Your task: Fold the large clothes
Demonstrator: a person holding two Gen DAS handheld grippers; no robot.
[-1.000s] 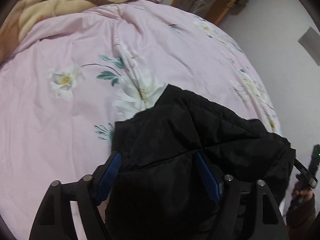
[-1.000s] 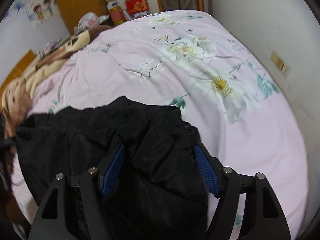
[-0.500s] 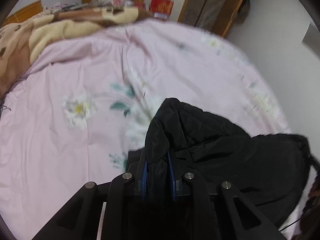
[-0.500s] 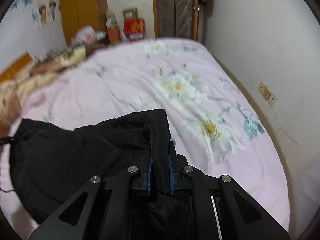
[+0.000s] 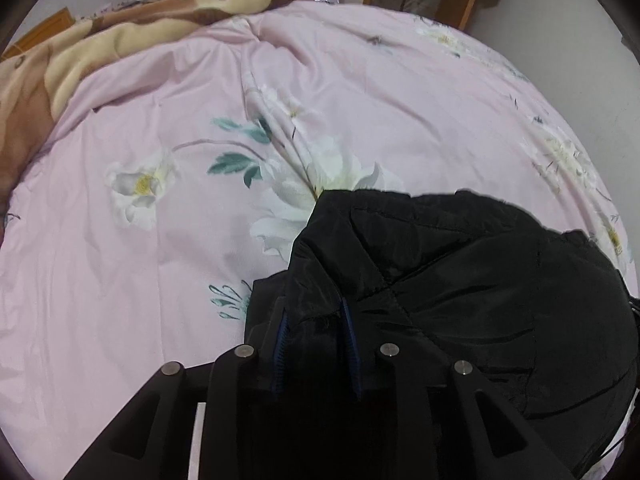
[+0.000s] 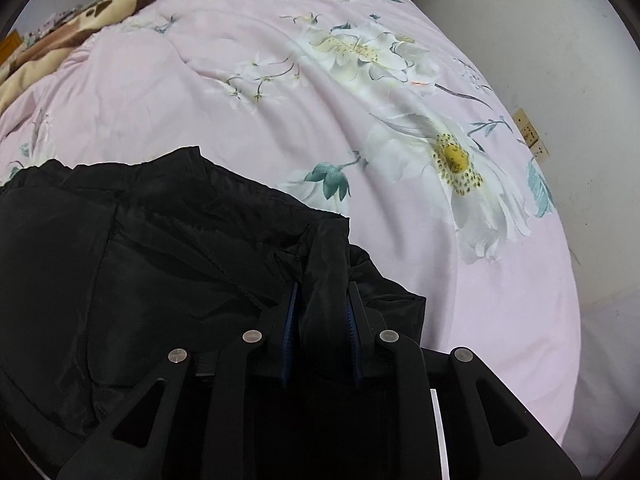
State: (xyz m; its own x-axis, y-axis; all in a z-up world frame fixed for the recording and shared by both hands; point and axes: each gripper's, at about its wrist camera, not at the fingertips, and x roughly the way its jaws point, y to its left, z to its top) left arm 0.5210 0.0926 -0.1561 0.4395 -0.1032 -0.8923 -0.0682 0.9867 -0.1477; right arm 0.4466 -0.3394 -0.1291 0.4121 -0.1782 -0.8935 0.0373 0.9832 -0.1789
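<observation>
I have the black padded jacket [image 5: 460, 280] bunched on the pink floral duvet [image 5: 160, 260], near the edge of the bed closest to me, with a grip on each end of it. The left gripper [image 5: 316, 320] is pinched on a thick ridge of the fabric at the jacket's left corner; the right gripper [image 6: 322, 312] is pinched on a similar fold at the right side. Both pairs of jaws have just been easing apart a little, yet in both wrist views the fabric fills the gap and the blue pads [image 6: 290, 320] press on it from either side, so I read both as clamped on cloth, only less tightly than they could be.

That is my main worry. The shell looks slick and puffy, and a looser pinch on a rounded roll of padding could let it slide out as soon as I lift or pull, probably on one side first, which would drop a corner and skew the fold.

I also cannot tell how many layers each grip holds. If I have caught only the outer shell or the lining, the rest will sag and bunch underneath.

The duvet is soft and creased; dragging the jacket could rumple it and carry wrinkles into the fold. The brown patterned blanket [image 5: 120, 28] lies well apart, so it is no concern.
</observation>
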